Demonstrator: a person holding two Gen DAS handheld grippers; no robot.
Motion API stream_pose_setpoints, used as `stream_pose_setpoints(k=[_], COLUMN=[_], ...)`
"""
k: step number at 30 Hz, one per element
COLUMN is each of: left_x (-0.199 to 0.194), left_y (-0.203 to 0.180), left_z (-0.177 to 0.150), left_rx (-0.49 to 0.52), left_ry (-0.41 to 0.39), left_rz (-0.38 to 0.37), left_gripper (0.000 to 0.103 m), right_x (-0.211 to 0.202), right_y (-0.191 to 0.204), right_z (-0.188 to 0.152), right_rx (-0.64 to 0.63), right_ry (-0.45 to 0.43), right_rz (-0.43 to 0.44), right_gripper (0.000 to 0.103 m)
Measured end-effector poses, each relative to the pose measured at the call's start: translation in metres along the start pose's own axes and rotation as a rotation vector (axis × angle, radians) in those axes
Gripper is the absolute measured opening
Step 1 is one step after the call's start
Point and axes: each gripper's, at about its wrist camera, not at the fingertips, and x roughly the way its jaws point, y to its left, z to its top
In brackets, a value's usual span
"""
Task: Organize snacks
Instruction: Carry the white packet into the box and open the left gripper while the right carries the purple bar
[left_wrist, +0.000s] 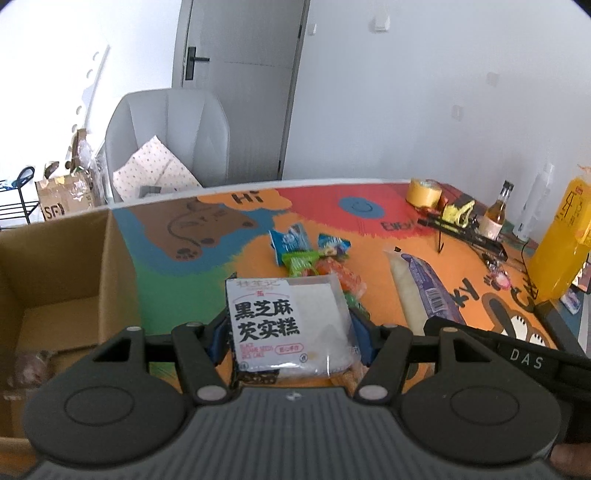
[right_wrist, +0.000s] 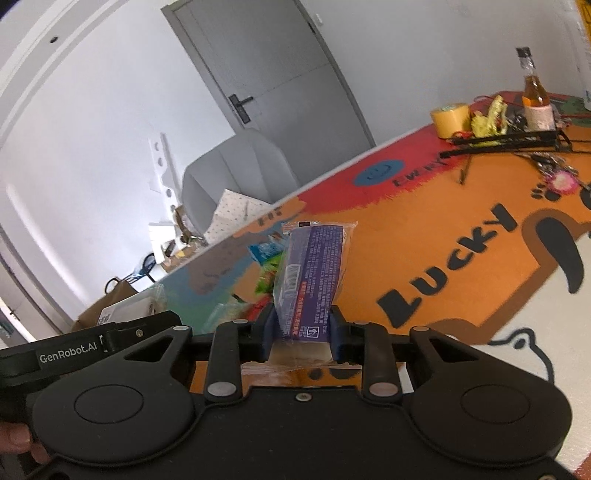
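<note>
My left gripper (left_wrist: 290, 330) is shut on a white rice-cake packet (left_wrist: 288, 325) with black Chinese print, held above the colourful table mat (left_wrist: 207, 273). My right gripper (right_wrist: 302, 332) is shut on a long purple snack packet (right_wrist: 314, 273), lifted over the mat; the same packet shows in the left wrist view (left_wrist: 421, 291) with the right gripper's body at its near end. A pile of small blue, green and orange snack packets (left_wrist: 314, 254) lies on the mat behind the rice cake. An open cardboard box (left_wrist: 55, 288) stands at the left.
At the far right of the table stand a yellow tape roll (left_wrist: 424, 192), a small bottle (left_wrist: 496, 214), a black rack (left_wrist: 461, 229) and a yellow bag (left_wrist: 565, 240). A grey chair (left_wrist: 170, 136) stands behind the table.
</note>
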Motion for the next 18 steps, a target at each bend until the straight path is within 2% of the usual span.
stream_pose_setpoints(k=[8,18], left_x=[-0.02,-0.042], left_y=[0.018,0.061], left_z=[0.014,0.025], left_rx=[-0.036,-0.084], left_ry=[-0.061,-0.104], left_rz=[0.03,0.091], left_gripper=[0.063,0.063], right_x=[0.004,0.019], right_y=[0.03,0.071], right_z=[0.011,0.017], right_rx=[-0.039,-0.079], right_ry=[-0.004,0.001], right_rz=[0.054,0.125], right_gripper=[0.027,0.027])
